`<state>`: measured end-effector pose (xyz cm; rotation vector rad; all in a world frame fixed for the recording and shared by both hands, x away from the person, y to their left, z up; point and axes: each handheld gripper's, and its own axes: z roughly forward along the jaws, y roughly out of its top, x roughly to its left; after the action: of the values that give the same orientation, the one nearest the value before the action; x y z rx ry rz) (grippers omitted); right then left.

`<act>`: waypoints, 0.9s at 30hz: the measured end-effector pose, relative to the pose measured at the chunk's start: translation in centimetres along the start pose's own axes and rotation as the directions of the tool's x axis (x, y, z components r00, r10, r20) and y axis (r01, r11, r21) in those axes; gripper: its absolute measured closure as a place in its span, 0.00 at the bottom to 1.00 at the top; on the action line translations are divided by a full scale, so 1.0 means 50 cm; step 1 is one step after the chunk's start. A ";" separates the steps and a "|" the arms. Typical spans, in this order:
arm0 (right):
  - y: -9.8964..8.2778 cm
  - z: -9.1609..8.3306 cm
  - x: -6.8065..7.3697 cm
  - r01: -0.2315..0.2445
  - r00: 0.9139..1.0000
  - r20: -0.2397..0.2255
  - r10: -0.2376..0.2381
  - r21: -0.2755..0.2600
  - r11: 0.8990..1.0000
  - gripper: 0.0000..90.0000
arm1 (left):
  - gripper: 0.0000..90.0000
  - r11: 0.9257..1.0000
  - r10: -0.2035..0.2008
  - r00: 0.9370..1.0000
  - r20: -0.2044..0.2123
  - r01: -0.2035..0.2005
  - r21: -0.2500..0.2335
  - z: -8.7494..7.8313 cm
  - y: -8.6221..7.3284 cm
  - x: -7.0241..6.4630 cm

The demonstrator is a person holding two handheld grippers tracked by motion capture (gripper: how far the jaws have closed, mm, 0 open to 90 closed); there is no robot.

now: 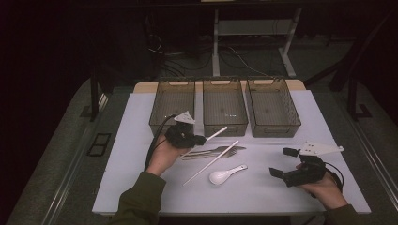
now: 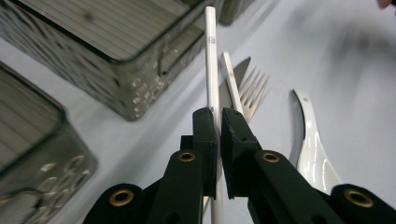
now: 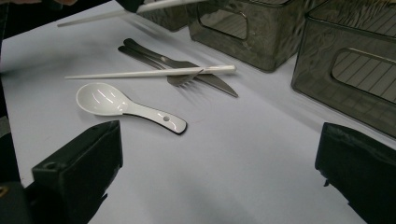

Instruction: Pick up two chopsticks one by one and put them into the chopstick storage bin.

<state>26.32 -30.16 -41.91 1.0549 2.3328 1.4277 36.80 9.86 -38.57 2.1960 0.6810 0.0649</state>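
The chopstick (image 2: 211, 56) is pinched between the jaws of the left gripper (image 2: 218, 122), up off the desk (image 1: 141, 187), and it pokes out toward the middle bin (image 1: 225, 108). The jaws hold it near one end, so most of the stick hangs out in front. That is the tricky part, I think. A thin, smooth stick held at one end can tip or turn in the grip, and it might slide right out if the hand moves fast. If it drops, it could land on the second chopstick (image 1: 211, 162), the fork (image 2: 254, 91) and the knife (image 3: 205, 77) lying just below, and knock them about. The long tip could also bump a bin wall on the way, since the three bins stand close by, and a bump could twist the stick loose or shove a bin. If the stick goes in crooked, one end may rest on the rim and stick out. The white spoon (image 1: 226, 174) lies a bit nearer the person and looks safe. The right gripper (image 1: 287, 163) waits over the right side of the desk with its jaws wide and nothing in them, well apart from the rest, so it should not get in the way unless it reaches in too soon.
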 end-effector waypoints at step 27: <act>-0.002 -0.001 -0.004 -0.009 1.000 0.002 0.009 -0.002 1.000 0.01 | 0.93 0.992 -0.059 0.986 -0.158 0.040 -0.117 -0.130 0.107 0.130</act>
<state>26.39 -30.36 -41.99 1.0665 2.3276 1.4317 43.02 14.80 -31.49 2.0787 0.8019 0.2521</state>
